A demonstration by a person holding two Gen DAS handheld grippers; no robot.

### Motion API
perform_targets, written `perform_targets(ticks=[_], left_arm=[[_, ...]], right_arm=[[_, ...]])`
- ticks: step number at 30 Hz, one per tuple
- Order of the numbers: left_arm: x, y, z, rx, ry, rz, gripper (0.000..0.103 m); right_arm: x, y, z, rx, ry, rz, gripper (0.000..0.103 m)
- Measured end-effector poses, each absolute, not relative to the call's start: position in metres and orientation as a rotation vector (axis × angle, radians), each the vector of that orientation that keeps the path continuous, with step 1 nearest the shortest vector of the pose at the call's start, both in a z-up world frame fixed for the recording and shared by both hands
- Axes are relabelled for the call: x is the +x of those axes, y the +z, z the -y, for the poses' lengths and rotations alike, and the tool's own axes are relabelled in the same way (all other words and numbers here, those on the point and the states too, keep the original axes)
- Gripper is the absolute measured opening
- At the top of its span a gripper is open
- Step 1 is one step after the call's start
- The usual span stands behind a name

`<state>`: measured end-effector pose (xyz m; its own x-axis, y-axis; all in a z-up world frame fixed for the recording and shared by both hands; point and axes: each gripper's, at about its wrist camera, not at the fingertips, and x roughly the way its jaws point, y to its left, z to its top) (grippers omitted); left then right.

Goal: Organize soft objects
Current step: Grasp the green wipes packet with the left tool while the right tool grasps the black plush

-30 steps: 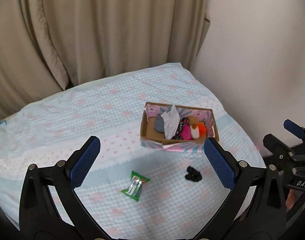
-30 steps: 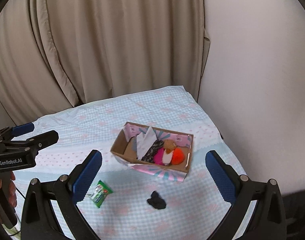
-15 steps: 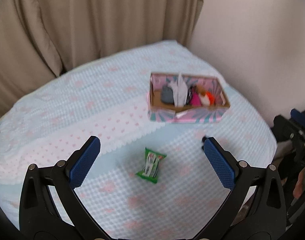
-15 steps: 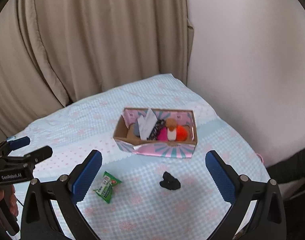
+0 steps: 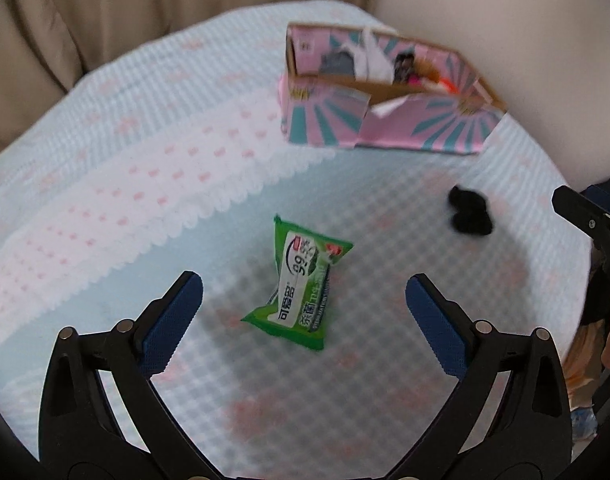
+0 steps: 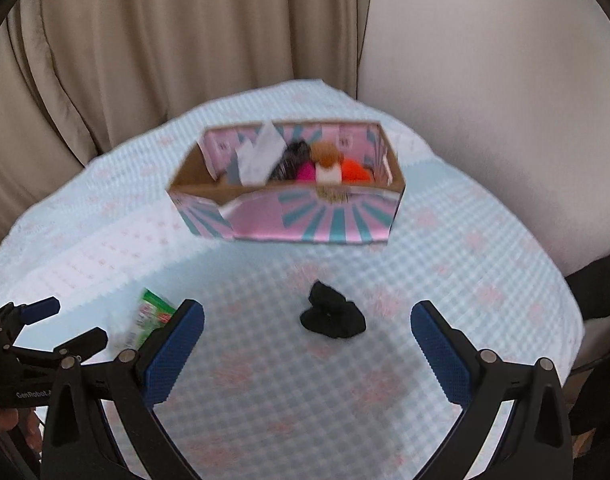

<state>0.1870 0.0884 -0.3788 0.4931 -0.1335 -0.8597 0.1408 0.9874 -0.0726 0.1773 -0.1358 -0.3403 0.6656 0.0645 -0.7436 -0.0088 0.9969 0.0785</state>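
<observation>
a green plastic wipes packet [image 5: 303, 280] lies on the pale blue quilted bed cover [image 5: 105, 168], ahead of the wide, empty left gripper [image 5: 303, 308]. a crumpled black cloth [image 6: 331, 317] lies ahead of the wide, empty right gripper [image 6: 307, 340]. behind both stands a pink-and-teal cardboard box [image 6: 305, 220] holding soft items.

green packet [image 5: 301, 282] — "99.9", left tool [image 6: 37, 354] — "GenRobot"

Beige pleated curtains [image 6: 177, 60] are hung across the upper left of the frame; a plain off-white wall [image 6: 485, 92] is seen at upper right, evenly lit.
</observation>
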Motion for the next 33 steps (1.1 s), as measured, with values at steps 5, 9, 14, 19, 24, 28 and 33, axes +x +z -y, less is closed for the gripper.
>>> perform_targets(ticks=[5,9,14,19,24,28,33], left_arm=[[0.198,-0.427,-0.091,-0.019,-0.155,-1.068,0.091],[0.204,-0.456,-0.087,-0.006,-0.149,-1.069,0.084],[0.214,-0.478,-0.079,0.03,-0.152,-1.067,0.076],[0.22,-0.482,-0.076,0.045,-0.137,-1.071,0.053],[0.226,-0.477,-0.077,0.03,-0.128,-1.097,0.038],[0.228,-0.474,-0.077,0.023,-0.128,-1.101,0.035],[0.226,-0.463,-0.076,0.017,-0.129,-1.09,0.035]], right_arm=[[0.198,-0.395,0.141,0.073,0.021,-0.865,0.103],[0.212,-0.429,0.146,0.07,0.006,-0.875,0.102],[0.233,-0.462,0.152,0.09,0.006,-0.889,0.094],[0.251,-0.479,0.148,0.084,0.004,-0.918,0.075],[0.254,-0.482,0.147,0.116,0.008,-0.944,0.044],[0.256,-0.477,0.148,0.12,0.015,-0.951,0.028],[0.255,-0.463,0.15,0.128,0.031,-0.943,0.024]])
